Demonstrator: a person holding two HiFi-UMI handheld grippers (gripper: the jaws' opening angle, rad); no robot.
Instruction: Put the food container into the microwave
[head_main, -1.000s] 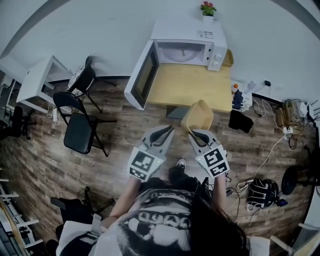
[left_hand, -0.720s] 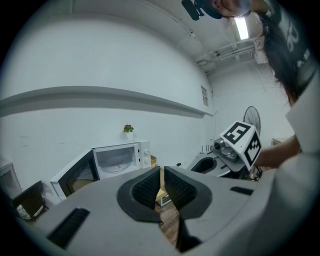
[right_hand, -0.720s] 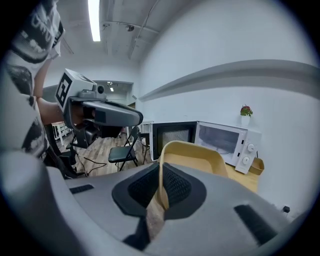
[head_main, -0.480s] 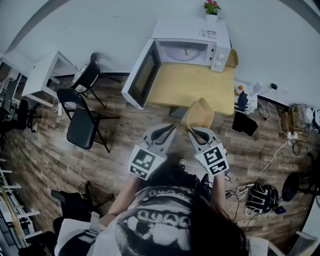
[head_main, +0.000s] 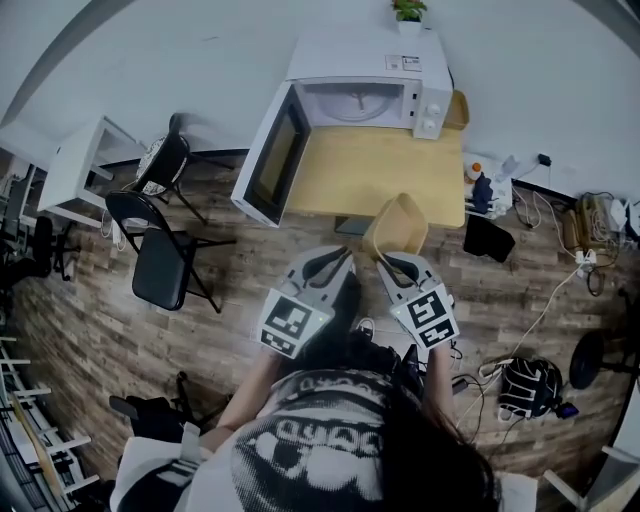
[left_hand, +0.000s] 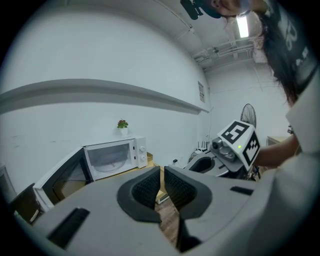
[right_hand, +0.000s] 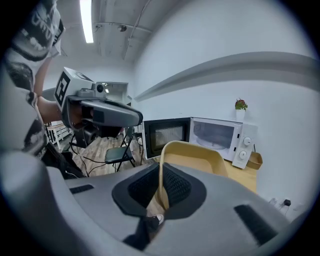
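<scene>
Microwave (head_main: 360, 100) now closer; R claw (head_main: 392, 262) pinches container (head_main: 398, 225) near wall, rest sticking out ahead; L claw (head_main: 330, 262) pressed together, empty.

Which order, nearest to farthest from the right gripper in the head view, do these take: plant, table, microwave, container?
1. Container, clamped in the right gripper itself.
2. Table, just ahead of the container.
3. Microwave, at the table's far end, door open to the left.
4. Plant, on top of the microwave, by the wall.
</scene>
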